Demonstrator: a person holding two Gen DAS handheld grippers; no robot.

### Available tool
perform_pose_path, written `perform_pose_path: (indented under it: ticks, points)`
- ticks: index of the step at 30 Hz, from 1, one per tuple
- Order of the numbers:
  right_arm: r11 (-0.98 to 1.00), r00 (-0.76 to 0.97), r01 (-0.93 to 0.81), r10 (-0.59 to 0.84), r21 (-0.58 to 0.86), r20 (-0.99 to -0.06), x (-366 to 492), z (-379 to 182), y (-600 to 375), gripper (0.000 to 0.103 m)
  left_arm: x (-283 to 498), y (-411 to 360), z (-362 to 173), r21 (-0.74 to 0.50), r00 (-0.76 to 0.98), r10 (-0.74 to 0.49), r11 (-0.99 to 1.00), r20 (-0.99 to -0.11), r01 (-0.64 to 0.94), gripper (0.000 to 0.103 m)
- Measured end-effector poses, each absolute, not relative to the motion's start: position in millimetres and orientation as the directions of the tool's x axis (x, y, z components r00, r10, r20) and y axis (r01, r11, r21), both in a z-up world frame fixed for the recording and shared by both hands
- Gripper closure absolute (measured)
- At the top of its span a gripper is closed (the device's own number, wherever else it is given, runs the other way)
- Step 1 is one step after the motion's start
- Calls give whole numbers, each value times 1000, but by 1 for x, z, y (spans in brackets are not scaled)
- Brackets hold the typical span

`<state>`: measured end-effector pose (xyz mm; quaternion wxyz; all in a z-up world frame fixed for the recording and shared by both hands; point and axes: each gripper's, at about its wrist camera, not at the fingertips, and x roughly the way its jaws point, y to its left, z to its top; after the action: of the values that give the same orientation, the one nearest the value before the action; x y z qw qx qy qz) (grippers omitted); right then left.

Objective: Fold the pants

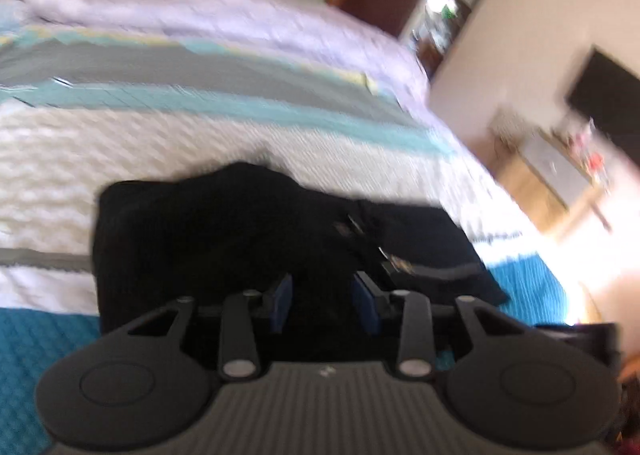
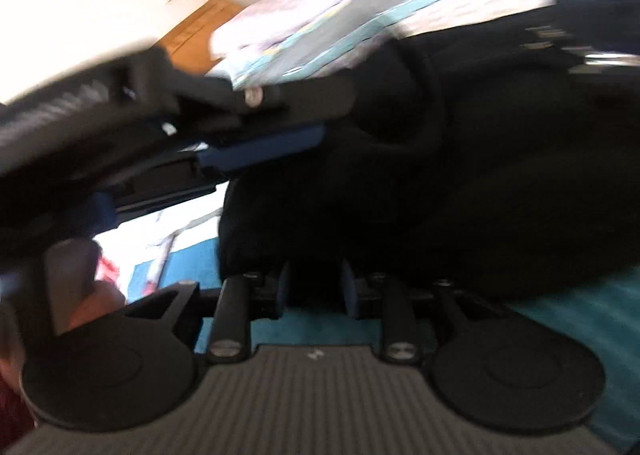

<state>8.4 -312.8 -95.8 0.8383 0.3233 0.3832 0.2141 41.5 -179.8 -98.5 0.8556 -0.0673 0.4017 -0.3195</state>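
Black pants point(image 1: 248, 239) lie bunched on the bed quilt point(image 1: 120, 143) ahead of the left gripper point(image 1: 323, 301), jaws partly apart with dark cloth between; right gripper point(image 2: 316, 287) likewise; whether either pinches the cloth I cannot tell

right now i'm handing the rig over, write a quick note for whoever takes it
Left gripper: jaws part closed at the near edge of the black pants; too blurred and dark to tell if the pads pinch cloth.
Right gripper: same, at the pants' near edge, grip unclear.
Pants: bunched in a rough pile on the bed, near its front edge; the buckle end lies toward the right.
Done: partly gathered, no neat fold seen.
Left: check both grips, flatten, finish the fold.
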Motion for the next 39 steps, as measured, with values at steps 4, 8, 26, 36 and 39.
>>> perform_pose_path:
  ticks: [4,8,26,36,39]
  points:
    - [697,669,-30,547,717,-503,-32,-98,-361,67,32,-180,-94,-400,471,-631,766,-617,503,47]
    - [680,726,28,490,733,-483,-47,-95,-386,67,12,-133,-82,-448,554,-631,775,-542,446,28]
    - [770,626,-118,548,627,-554,42,-87,-281,65,30,-41,-134,-597,558,-496,802,-665,3,19]
    - [708,729,-111,534,697,-427,23,-67,-306,64,38,-63,-157,-502,515,-435,865,-739,11,33]
    - [731,696,-122,545,671,-468,28,-72,-294,64,38,-65,-157,-491,518,-426,871,-742,14,31]
